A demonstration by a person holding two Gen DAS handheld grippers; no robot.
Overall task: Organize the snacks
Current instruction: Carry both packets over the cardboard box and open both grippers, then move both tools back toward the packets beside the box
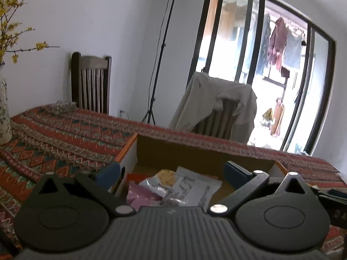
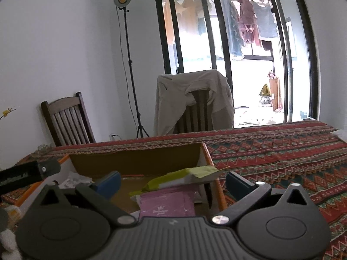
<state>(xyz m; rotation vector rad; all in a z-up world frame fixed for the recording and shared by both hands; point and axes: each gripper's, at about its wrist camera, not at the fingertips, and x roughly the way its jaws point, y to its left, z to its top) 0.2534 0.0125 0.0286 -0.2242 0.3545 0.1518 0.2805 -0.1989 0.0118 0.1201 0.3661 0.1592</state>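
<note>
Both grippers — left gripper (image 1: 171, 174) and right gripper (image 2: 172, 181) — hang spread and empty above the open brown cardboard box (image 2: 138, 162). Inside lie a pink flat packet (image 2: 167, 205), a yellow-green pouch (image 2: 184, 176) and a silvery wrapper (image 1: 151, 184) — apparently snacks. Descending squarely onto one packet's edge should avoid pinching its neighbours.

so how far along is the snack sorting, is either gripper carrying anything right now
Done so far: several packets already lie inside the cardboard box, among them a pink packet, a yellow-green packet and a white printed packet. In hand: nothing. The left gripper and the right gripper are both open and empty above the box. Left: unclear; something pale shows at the right wrist view's lower left edge, too cut off to identify.
</note>
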